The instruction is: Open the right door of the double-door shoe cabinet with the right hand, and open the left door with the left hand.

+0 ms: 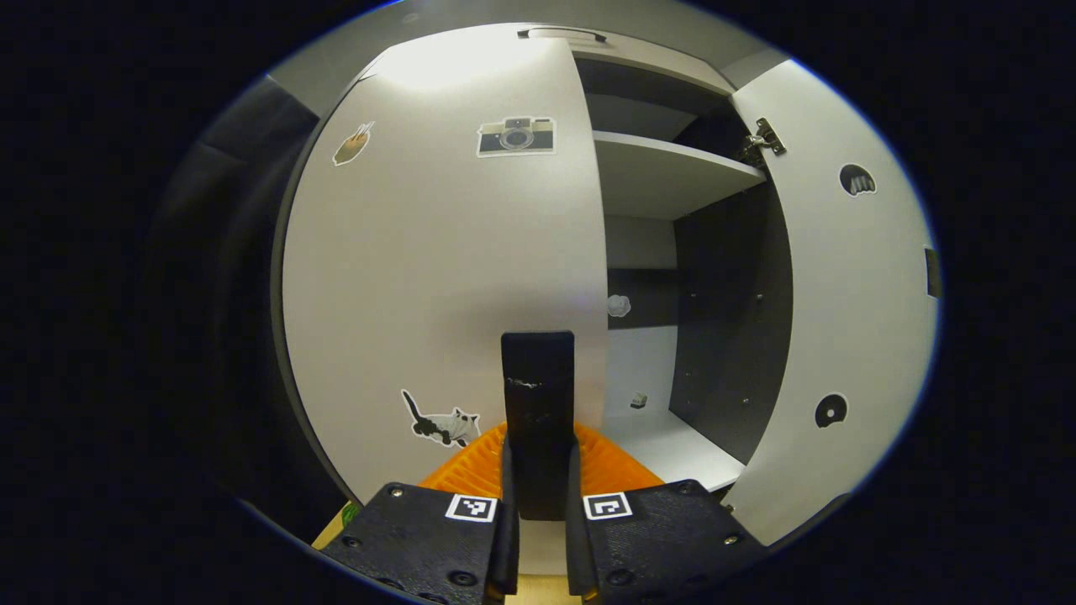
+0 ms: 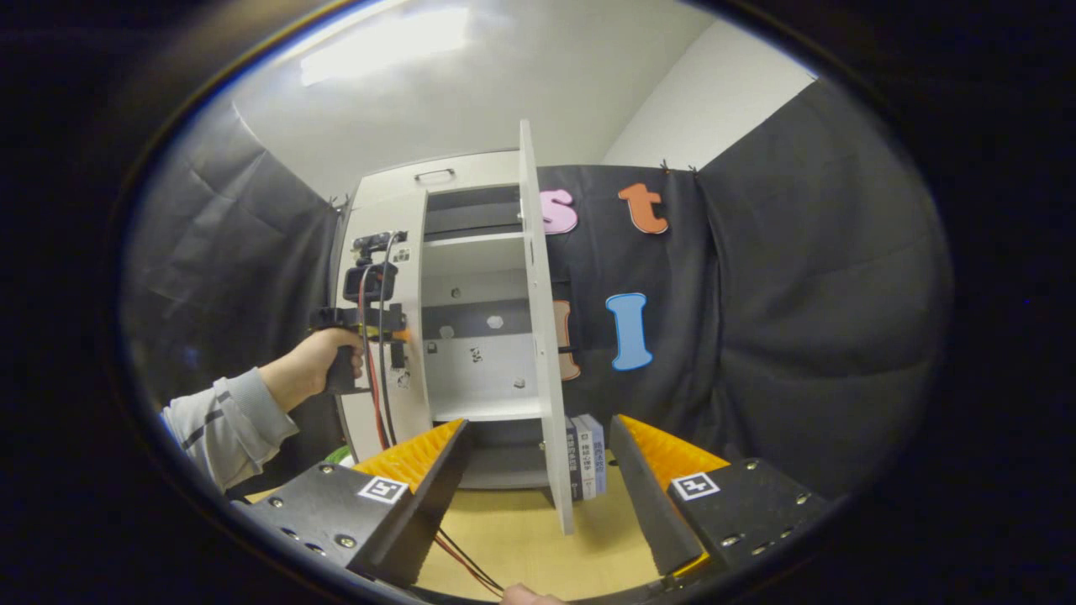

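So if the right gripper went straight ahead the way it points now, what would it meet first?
Probably the open right door, which stands edge-on between the open right gripper fingers. Depth is unclear, so it might slip past that thin edge toward the books beside the door's foot.

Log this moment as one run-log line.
right door: open | left door: closed | left gripper: shut on black handle | right gripper: open, away from cabinet
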Available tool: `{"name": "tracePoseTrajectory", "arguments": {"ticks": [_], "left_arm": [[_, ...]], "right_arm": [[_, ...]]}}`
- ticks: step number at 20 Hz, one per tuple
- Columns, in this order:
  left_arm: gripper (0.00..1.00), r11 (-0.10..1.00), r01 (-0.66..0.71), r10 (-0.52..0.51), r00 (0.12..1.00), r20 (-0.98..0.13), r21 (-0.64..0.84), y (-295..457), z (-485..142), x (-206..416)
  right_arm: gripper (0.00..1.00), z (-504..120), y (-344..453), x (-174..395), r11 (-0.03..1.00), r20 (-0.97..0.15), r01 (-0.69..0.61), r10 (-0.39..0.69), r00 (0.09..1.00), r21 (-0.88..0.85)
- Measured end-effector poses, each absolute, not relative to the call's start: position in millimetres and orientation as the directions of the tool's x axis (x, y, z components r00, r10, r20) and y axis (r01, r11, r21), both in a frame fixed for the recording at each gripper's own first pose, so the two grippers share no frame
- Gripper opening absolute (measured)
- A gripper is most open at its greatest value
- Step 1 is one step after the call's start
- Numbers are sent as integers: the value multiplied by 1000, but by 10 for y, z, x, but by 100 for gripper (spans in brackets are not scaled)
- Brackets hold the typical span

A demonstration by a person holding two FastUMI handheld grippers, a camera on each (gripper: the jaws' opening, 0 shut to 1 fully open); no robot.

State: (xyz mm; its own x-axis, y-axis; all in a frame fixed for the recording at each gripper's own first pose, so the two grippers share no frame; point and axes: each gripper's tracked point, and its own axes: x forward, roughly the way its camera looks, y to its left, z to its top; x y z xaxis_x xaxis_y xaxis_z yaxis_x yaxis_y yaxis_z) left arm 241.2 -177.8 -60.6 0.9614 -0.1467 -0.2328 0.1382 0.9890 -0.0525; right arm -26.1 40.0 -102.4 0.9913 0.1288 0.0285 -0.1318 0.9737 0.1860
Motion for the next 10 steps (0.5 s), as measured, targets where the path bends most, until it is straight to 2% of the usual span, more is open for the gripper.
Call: {"name": "tracePoseTrajectory", "arguments": {"ticks": [10], "left_arm": [[23, 978, 206, -208, 946, -249, -35, -1624, -596, 2226]], "right_arm": [[98, -1011, 494, -278, 974, 25, -134, 132, 991, 184]]}}
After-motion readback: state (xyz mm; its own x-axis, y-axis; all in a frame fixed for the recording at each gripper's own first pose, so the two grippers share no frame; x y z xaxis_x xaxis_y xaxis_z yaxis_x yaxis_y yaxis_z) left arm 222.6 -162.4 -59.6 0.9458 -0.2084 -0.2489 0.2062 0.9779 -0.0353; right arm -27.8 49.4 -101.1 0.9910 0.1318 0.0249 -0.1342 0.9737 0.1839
